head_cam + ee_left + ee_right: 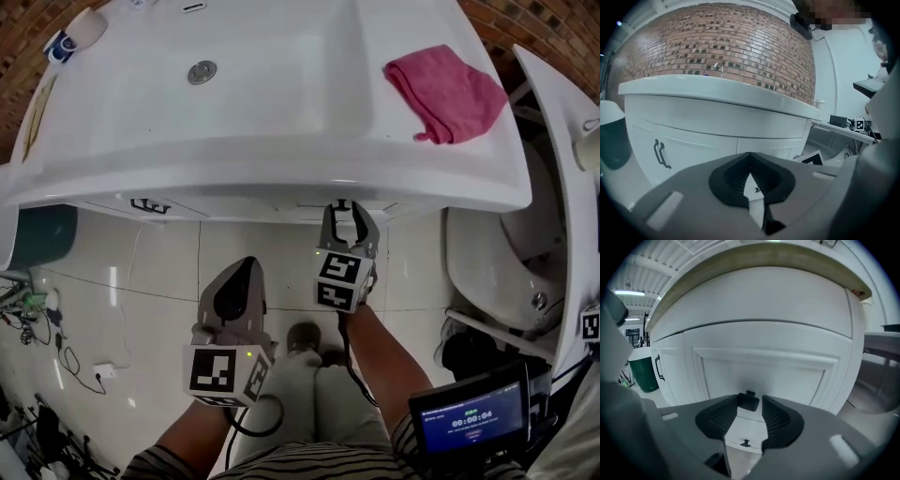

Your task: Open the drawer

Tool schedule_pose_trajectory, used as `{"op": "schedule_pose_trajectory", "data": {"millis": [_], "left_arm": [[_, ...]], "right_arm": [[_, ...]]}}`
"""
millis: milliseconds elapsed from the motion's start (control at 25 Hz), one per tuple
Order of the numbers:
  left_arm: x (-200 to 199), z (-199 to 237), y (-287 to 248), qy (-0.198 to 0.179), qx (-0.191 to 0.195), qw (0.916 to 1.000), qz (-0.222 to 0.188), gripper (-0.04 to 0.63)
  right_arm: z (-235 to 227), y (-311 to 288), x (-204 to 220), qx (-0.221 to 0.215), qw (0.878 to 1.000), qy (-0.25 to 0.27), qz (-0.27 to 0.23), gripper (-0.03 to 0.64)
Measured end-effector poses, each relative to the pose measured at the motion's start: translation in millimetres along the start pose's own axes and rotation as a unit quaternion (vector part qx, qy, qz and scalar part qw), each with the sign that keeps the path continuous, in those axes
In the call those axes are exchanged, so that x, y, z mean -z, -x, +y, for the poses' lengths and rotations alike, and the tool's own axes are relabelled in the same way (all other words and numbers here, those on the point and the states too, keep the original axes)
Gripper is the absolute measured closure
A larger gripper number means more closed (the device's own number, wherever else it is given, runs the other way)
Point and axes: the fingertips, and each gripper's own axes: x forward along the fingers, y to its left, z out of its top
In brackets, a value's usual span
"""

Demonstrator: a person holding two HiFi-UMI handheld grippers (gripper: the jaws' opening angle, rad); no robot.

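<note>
The white cabinet (759, 333) under the washbasin (281, 103) fills the far side of the scene, with its front faces hidden below the basin rim in the head view. The drawer front (764, 373) is the framed white panel on the right part of the cabinet, directly ahead of the right gripper (345, 220). A toilet (487, 262) stands to the right and a green bin (37, 234) to the far left. The right gripper is raised to the panel with its jaws wide apart and the dark handle (749, 402) sitting between the tips. No firm pinch on the handle is visible. The left gripper (244, 272) hangs lower and nearer the person, jaws closed together and empty. A pink cloth (445, 92) lies on the basin top at the right, clear of the work. A second, smaller handle (745, 443) shows on a low panel beneath the first. Handling: the front appears to be rigid painted board, smooth and probably slippery, so do not grip its face or edges. Take hold on the dark handle only, closing squarely across it. Expect a stiff, moderately heavy pull on runners; draw straight toward the near side, level, without twisting, as the small handle offers little surface and the pads could slide off.
</note>
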Motion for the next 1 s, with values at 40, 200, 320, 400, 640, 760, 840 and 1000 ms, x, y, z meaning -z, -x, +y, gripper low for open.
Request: {"op": "schedule_pose_trajectory", "data": {"millis": [40, 200, 320, 400, 640, 760, 840, 1000], "left_arm": [[0, 1, 0, 0.002, -0.001, 1.0000, 0.002, 0.580], [0, 3, 2, 0.003, -0.002, 1.0000, 0.006, 0.578], [-2, 4, 5, 0.002, -0.005, 1.0000, 0.005, 0.578], [-1, 3, 8, 0.004, -0.005, 1.0000, 0.006, 0.580], [-3, -2, 18, 0.006, -0.006, 0.9999, 0.005, 0.580], [-6, -6, 25, 0.007, -0.008, 0.9999, 0.004, 0.580], [-7, -8, 30, 0.009, -0.008, 0.9999, 0.004, 0.580], [-8, -15, 42, 0.007, -0.008, 0.9999, 0.004, 0.578]], "right_arm": [[1, -1, -1, 0.001, 1.000, 0.000, 0.000, 0.458], [3, 0, 0, -0.002, 1.000, -0.003, 0.006, 0.476], [3, 0, 0, -0.014, 1.000, -0.009, 0.010, 0.480], [4, 0, 1, -0.018, 1.000, -0.012, 0.014, 0.480], [9, 20, 14, -0.026, 0.999, -0.013, 0.024, 0.482], [13, 37, 23, -0.032, 0.999, -0.012, 0.032, 0.482], [15, 47, 29, -0.035, 0.999, -0.011, 0.039, 0.482], [21, 67, 40, -0.040, 0.998, -0.011, 0.047, 0.482]]}}
